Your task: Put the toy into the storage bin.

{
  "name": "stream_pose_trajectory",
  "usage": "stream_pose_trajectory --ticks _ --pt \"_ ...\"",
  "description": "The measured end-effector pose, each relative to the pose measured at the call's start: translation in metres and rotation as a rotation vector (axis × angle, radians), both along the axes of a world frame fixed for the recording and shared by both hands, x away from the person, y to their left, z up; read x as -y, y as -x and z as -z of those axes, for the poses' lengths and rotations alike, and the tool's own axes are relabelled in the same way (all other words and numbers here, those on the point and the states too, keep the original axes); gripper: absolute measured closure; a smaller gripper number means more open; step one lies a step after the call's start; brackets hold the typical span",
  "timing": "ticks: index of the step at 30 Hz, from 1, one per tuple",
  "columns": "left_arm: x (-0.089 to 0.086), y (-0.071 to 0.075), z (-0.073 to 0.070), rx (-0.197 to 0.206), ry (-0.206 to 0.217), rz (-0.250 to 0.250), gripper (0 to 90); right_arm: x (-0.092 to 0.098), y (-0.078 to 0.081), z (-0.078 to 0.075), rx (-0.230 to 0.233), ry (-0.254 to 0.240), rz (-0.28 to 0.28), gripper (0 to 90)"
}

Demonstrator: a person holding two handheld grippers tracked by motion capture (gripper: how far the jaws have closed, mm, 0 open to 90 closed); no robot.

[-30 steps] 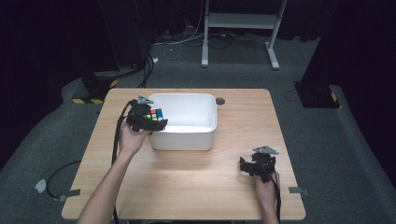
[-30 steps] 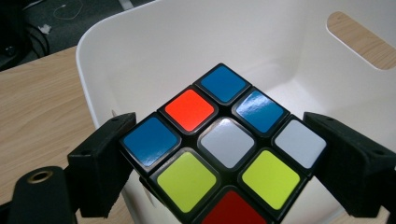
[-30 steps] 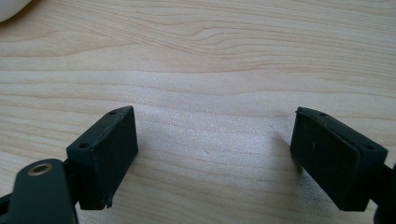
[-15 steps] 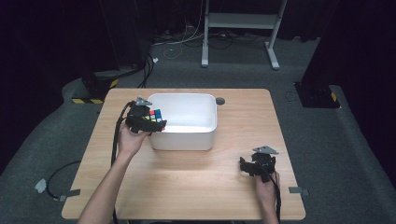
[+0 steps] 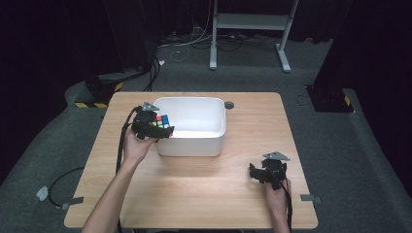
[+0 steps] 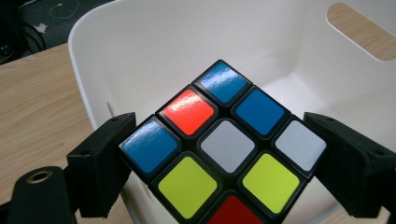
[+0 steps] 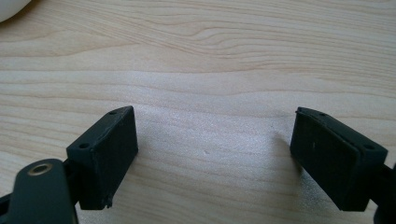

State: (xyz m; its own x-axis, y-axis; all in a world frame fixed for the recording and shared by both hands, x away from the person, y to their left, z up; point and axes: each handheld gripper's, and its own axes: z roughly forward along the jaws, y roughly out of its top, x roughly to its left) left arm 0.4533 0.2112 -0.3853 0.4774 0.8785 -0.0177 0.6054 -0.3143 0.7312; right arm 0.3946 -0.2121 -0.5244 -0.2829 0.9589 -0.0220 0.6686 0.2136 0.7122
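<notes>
A scrambled colour cube (image 6: 219, 149) with blue, red, white and yellow tiles is clamped between the two black jaws of my left gripper (image 6: 219, 158). In the high view the cube (image 5: 163, 121) and the left gripper (image 5: 160, 127) hang over the left rim of the white bin (image 5: 194, 141). The bin's white interior (image 6: 187, 51) lies right behind the cube. My right gripper (image 5: 256, 173) rests low over the table's front right part. Its jaws stand wide apart in the right gripper view, with bare wood between them (image 7: 215, 140).
The wooden table (image 5: 209, 194) has a round cable hole (image 5: 229, 105) at its back edge, just right of the bin. A slot handle (image 6: 362, 30) is cut in the bin's far wall. Cables and a stand's feet lie on the dark floor beyond the table.
</notes>
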Motion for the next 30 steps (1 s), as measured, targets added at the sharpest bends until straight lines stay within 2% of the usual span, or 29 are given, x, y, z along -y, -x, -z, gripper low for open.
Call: stream_pose_trajectory --ticks 14,17,21,30 --pt "0.0023 0.0000 0.0041 -0.007 0.008 0.013 11.9 0.0000 0.0000 0.0000 0.000 0.000 0.000 14.5" --pt "0.0000 0.0018 0.0004 0.010 0.035 0.016 9.6 0.0000 0.0000 0.0000 0.000 0.000 0.000 14.6" --pt "-0.0015 0.0035 -0.0010 0.011 0.026 0.020 9.5 0.0000 0.0001 0.0000 -0.001 0.000 0.000 14.5" --pt "0.0011 0.0070 -0.0032 0.026 0.042 0.026 9.3 0.0000 0.0000 0.0000 0.000 0.000 0.000 14.4"
